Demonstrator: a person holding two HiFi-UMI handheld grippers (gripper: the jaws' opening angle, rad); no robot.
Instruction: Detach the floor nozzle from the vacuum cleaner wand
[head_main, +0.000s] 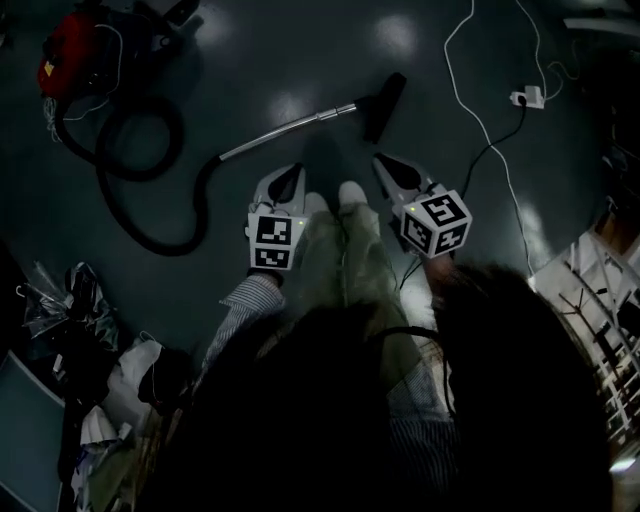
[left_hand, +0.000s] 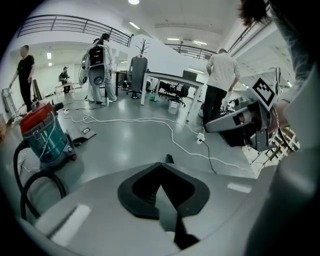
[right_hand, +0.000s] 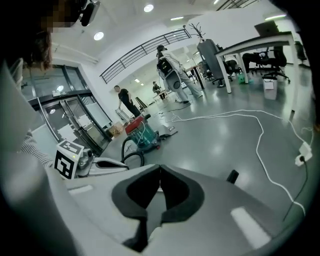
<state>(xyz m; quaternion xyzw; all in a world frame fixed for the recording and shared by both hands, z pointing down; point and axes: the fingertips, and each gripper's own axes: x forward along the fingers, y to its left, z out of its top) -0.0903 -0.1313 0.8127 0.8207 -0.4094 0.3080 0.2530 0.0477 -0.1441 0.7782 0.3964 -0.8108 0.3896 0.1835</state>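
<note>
Evidently unstarted: both sets of jaws were pressed together, empty.
Left gripper (head_main: 291, 176) needed to brace the wand (head_main: 285, 131) at twelve o'clock; right gripper (head_main: 384, 163) needed to pull the floor nozzle (head_main: 385, 104) straight off.

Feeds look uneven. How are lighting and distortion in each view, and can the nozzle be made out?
Head view: underexposed, glare patches on the floor, dark hair masking the bottom, yet floor nozzle and wand read sharp. Left gripper view: bright, heavy fisheye bend, black corners. Right gripper view: equally bright and bent.
</note>
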